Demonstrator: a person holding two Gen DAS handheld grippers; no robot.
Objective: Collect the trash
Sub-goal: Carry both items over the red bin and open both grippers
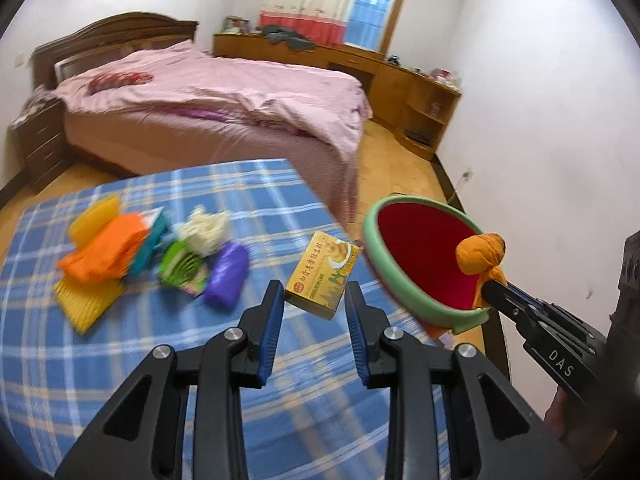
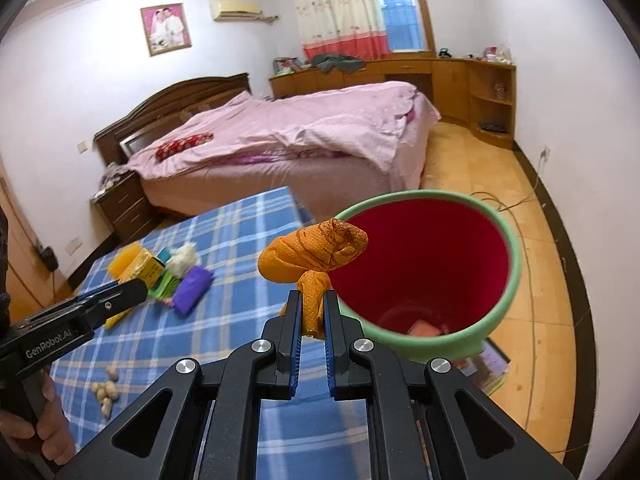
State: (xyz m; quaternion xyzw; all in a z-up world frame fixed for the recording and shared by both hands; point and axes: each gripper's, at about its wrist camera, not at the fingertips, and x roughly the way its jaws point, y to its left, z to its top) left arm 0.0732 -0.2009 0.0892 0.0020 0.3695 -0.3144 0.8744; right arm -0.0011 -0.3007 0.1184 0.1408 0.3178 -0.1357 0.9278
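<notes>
The right gripper [image 2: 312,312] pinched a knotted orange bag [image 2: 316,254] just beside the bin's [image 2: 500,312] green rim. The left gripper [image 1: 314,304], left of the bin, clamped a yellow box [image 1: 320,276].

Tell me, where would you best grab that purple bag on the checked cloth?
Across its narrow middle, coming from above. The purple bag lies flat and long on the checked cloth, so its short width should fit between a gripper's fingers. The green packet crowds one long side; the other is bare, so probably ease in from there.
</notes>
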